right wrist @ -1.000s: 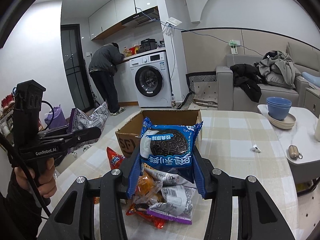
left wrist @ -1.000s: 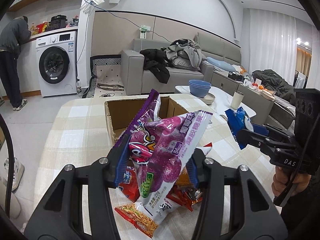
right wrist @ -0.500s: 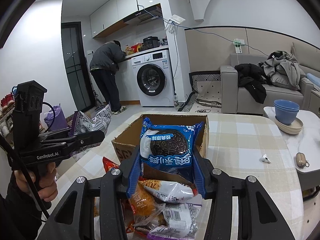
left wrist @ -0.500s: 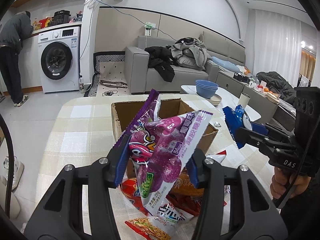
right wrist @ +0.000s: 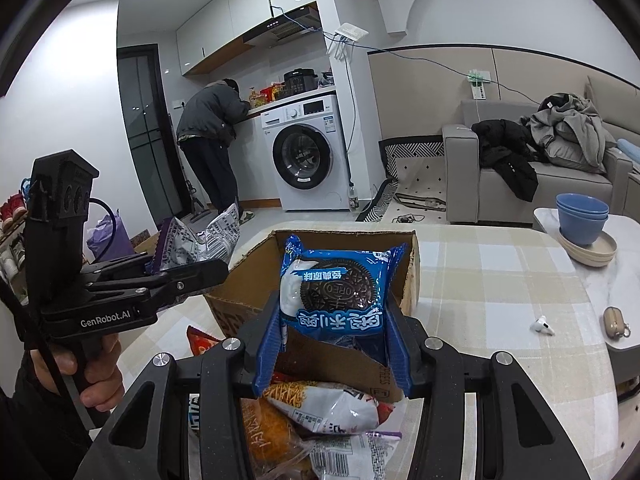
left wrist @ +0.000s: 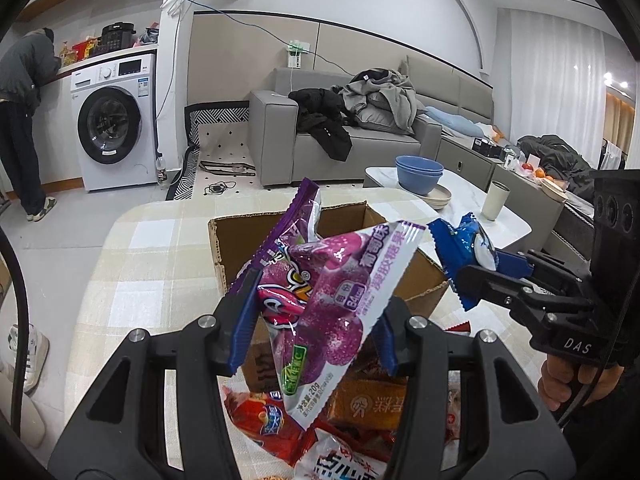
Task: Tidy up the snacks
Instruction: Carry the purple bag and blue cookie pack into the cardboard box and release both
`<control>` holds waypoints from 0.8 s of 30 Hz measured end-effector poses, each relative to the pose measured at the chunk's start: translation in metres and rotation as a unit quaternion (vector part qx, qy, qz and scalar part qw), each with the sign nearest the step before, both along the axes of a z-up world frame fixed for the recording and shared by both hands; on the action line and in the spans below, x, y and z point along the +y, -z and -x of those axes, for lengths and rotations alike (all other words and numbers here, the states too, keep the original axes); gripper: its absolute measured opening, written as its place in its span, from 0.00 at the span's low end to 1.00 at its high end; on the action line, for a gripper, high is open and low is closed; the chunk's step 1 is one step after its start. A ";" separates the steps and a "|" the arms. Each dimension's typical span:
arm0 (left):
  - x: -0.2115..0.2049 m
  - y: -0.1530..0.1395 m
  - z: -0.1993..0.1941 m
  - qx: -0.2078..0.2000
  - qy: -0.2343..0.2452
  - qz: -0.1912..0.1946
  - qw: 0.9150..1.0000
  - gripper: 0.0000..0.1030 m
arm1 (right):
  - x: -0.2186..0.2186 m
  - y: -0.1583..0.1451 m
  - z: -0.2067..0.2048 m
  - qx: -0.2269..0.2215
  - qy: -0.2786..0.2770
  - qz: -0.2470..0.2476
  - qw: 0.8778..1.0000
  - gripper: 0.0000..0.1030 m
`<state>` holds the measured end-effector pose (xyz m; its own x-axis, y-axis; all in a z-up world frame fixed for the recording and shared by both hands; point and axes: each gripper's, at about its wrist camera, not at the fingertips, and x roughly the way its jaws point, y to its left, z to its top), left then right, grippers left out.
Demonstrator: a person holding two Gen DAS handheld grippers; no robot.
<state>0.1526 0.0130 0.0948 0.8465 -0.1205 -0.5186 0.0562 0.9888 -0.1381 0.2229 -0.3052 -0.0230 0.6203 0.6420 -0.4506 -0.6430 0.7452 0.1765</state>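
While our left gripper (left wrist: 316, 316) is clamping its jaws on a purple candy bag (left wrist: 332, 312), our right gripper (right wrist: 332, 344) is pinching a blue cookie pack (right wrist: 340, 288). We are holding both above the cardboard box (right wrist: 256, 268).

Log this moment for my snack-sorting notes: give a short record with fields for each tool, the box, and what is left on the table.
left tool: shut on purple candy bag, held up in front of the box
right tool: shut on blue cookie pack, held up in front of the box
cardboard box: open, on the checked table
loose snacks: several packets piled on the table in front of the box
step: neither packet released yet
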 end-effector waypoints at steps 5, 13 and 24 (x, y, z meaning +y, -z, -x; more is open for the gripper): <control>-0.001 0.003 -0.012 0.003 -0.002 -0.002 1.000 0.45 | 0.006 0.004 -0.011 0.005 -0.003 0.002 1.000 0.46; -0.001 0.015 -0.047 0.013 -0.008 -0.003 1.000 0.45 | 0.013 0.008 -0.026 0.009 -0.002 0.005 1.000 0.46; 0.004 0.027 -0.071 0.016 -0.012 -0.011 1.000 0.45 | 0.023 0.017 -0.043 0.012 0.002 0.022 1.000 0.46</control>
